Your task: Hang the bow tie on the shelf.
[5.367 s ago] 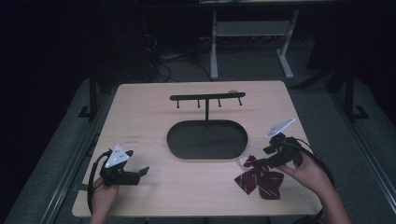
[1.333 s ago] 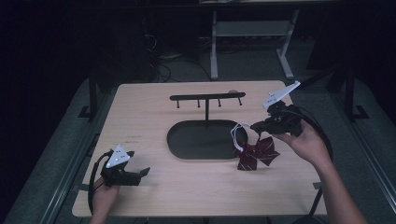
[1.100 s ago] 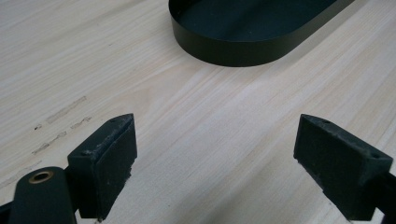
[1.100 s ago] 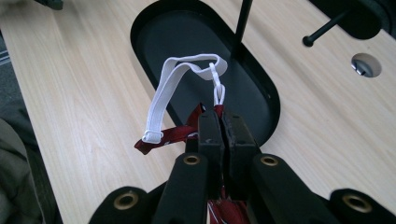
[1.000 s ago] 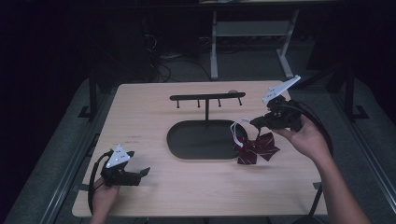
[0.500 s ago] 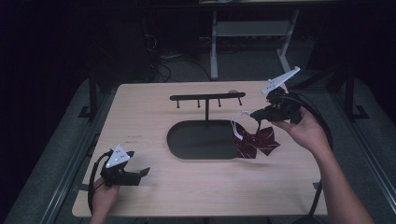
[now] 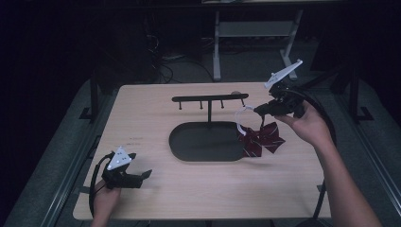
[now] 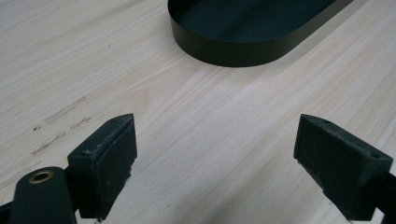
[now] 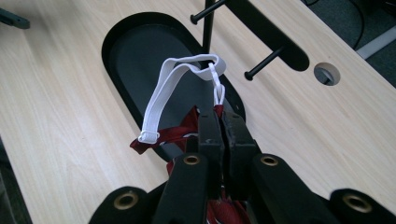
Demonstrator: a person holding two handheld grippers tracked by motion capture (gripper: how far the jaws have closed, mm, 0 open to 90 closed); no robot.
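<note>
A dark red striped bow tie [image 7: 261, 137] with a white elastic loop [image 7: 242, 118] hangs from my right gripper [image 7: 257, 109], which is shut on it near the strap. It is held in the air just right of the black stand's crossbar [image 7: 210, 99] and its pegs [image 9: 261, 67]. In the right gripper view the white elastic loop [image 9: 175, 92] arches above the black oval tray [image 9: 133, 51], and the bow tie [image 9: 180, 133] peeks out under the jaws. My left gripper [image 7: 144, 174] rests open near the table's front left; its pads [image 8: 109, 158] have nothing between them.
The black oval tray [image 7: 187, 151] forms the stand's base in the table's middle; its near wall [image 8: 224, 49] lies ahead of the left gripper. A round cable hole [image 9: 327, 73] sits in the tabletop beyond the crossbar. Dark floor and a metal frame [image 7: 250, 33] lie beyond the table.
My right gripper has lifted the bow tie off the table's front right and carried it up and back toward the crossbar's right end. The left gripper has stayed still.
</note>
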